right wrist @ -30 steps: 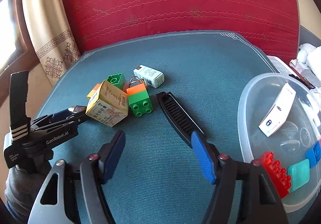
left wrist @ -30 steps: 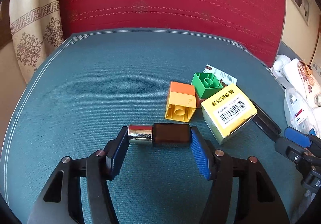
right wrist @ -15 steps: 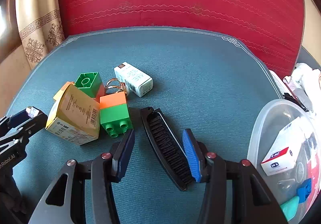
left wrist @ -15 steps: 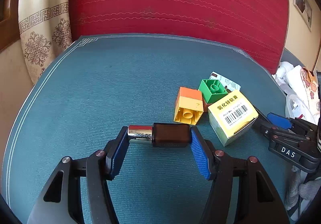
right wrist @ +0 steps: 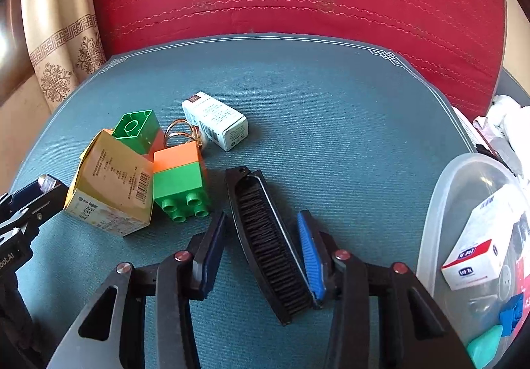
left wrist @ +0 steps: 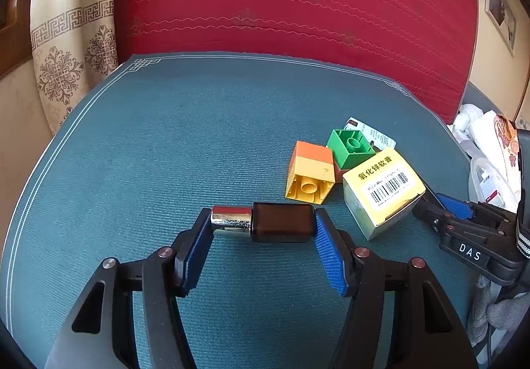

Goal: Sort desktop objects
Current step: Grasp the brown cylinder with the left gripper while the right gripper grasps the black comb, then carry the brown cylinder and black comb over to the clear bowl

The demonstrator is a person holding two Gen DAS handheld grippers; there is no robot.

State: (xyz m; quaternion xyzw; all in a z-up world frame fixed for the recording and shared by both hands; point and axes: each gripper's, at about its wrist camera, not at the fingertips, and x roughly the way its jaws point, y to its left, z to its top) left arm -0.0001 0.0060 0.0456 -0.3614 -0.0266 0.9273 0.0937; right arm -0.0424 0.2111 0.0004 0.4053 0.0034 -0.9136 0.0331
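The left gripper is clamped end to end on a small brown bottle with a silver cap, held above the teal mat near a yellow box. The right gripper's jaws are closing around a black brush lying on the mat; the blue pad touches its edge, the other stands apart.

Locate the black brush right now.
Right wrist view: the brush lies on the teal mat, between the closing jaws of the right hand-held gripper, just right of the green-orange block.
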